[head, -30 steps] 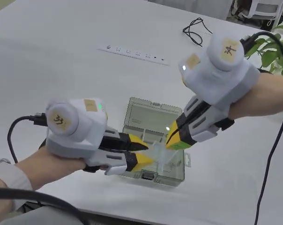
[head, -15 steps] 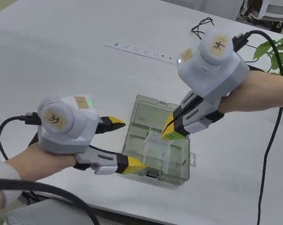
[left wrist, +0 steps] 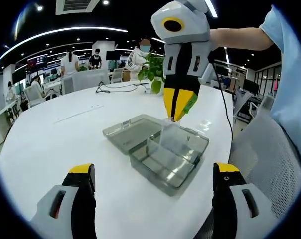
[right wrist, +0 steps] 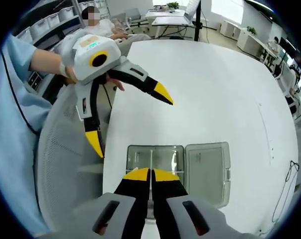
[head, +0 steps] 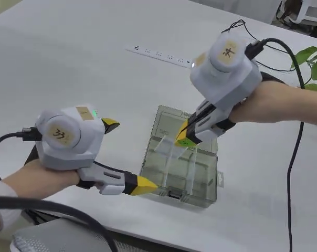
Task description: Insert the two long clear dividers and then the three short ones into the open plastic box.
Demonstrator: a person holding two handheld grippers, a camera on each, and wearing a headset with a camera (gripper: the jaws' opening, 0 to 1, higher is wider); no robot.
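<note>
The open clear plastic box [head: 199, 196] lies near the table's front edge, its lid [head: 168, 122] folded back flat. My right gripper [head: 183, 139] comes down from above the box and is shut on a clear divider [head: 172, 150] whose lower edge is inside the box. The left gripper view shows that divider [left wrist: 169, 133] hanging from the right gripper [left wrist: 177, 112] into the box [left wrist: 158, 175]. Other clear strips stand in the box. My left gripper [head: 127, 154] is open and empty, just left of the box. In the right gripper view my own jaws [right wrist: 151, 174] are pressed together over the box [right wrist: 128, 160].
A white power strip [head: 159, 54] lies on the white table [head: 69, 68] beyond the box, with a black cable [head: 242, 26] further back. A green plant [head: 313, 58] stands at the right edge. Cables trail from both grippers.
My left gripper has let go at the box, opened wide and drawn back to the left. The right gripper has stayed shut on the divider over the box.
</note>
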